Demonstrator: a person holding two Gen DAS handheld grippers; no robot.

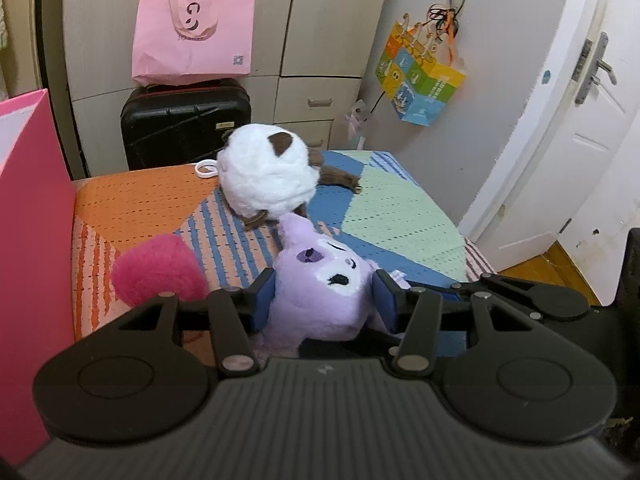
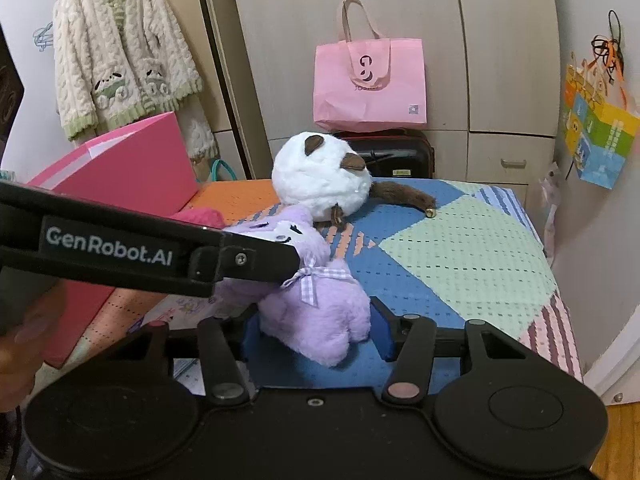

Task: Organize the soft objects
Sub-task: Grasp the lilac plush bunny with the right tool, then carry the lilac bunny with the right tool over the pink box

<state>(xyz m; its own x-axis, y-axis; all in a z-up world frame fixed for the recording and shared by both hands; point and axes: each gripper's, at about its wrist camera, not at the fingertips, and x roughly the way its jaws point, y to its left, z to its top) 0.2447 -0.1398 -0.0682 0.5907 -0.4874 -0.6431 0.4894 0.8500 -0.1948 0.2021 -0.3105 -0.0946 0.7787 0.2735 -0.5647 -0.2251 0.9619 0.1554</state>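
Here, the purple plush [image 1: 320, 280] on the patchwork bed cover [image 2: 460, 248] is clamped at its head by the left gripper [image 1: 324, 300] and at its body by the right gripper [image 2: 316, 324], presumably so both ends are supported for lifting.

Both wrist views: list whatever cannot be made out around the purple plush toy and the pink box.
- Purple plush toy: lower body hidden in the left wrist view by the left gripper.
- Its face, right wrist view: partly covered by the left gripper's arm.
- Pink box: inside unseen in either view; the left edge cuts it off in the left wrist view.
- Pink fluffy toy: shape unclear, partly behind the gripper.
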